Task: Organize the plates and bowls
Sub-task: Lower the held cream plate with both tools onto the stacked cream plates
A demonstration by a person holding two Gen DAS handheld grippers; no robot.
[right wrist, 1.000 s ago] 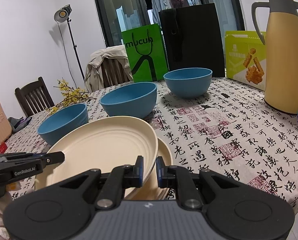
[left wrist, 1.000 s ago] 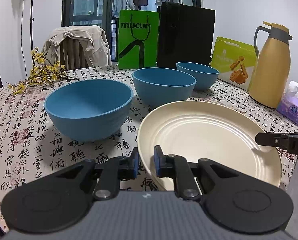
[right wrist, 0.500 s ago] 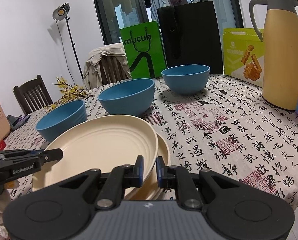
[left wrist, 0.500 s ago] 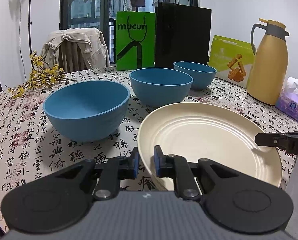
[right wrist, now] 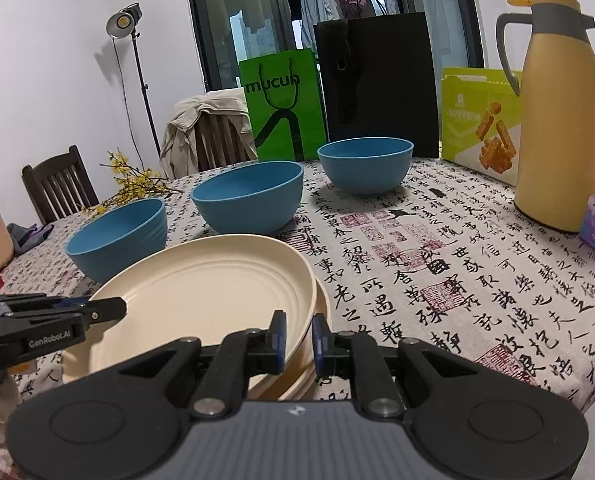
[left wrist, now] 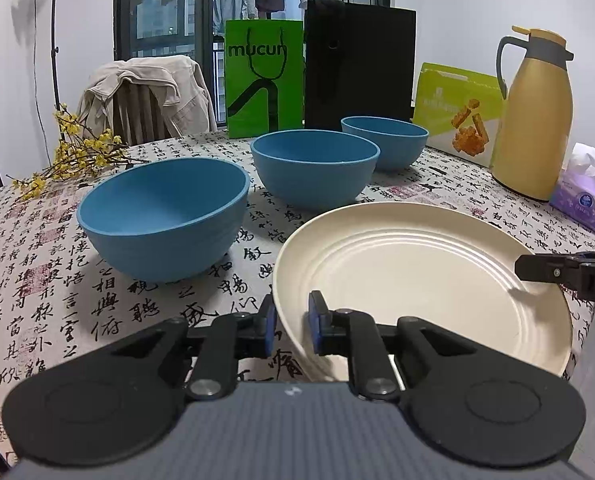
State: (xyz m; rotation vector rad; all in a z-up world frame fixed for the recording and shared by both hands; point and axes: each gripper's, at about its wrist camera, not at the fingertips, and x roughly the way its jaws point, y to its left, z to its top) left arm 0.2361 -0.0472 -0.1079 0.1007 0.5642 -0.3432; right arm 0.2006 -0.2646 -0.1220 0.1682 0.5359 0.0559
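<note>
A cream plate [left wrist: 417, 280] hangs slightly tilted over the near table edge, held from both sides. My left gripper [left wrist: 293, 328] is shut on its left rim, and my right gripper [right wrist: 297, 336] is shut on its right rim. Each gripper also shows in the other view: the right gripper [left wrist: 537, 270] and the left gripper [right wrist: 109, 308]. The right wrist view shows the held plate [right wrist: 209, 292] resting over another cream plate [right wrist: 323, 308]. Three blue bowls stand in a diagonal row behind: near [left wrist: 161, 216], middle [left wrist: 313, 168] and far [left wrist: 385, 144].
A yellow thermos [left wrist: 533, 120] and a tissue pack [left wrist: 585, 196] stand at the right. A green bag [left wrist: 263, 80], a black bag [left wrist: 357, 68] and a snack box [left wrist: 457, 112] line the back. Yellow flowers [left wrist: 77, 152] lie at the left, before a chair with a jacket [left wrist: 145, 92].
Almost nothing: both grippers keep their hold on the plate, and the left wrist view has shifted only slightly.
</note>
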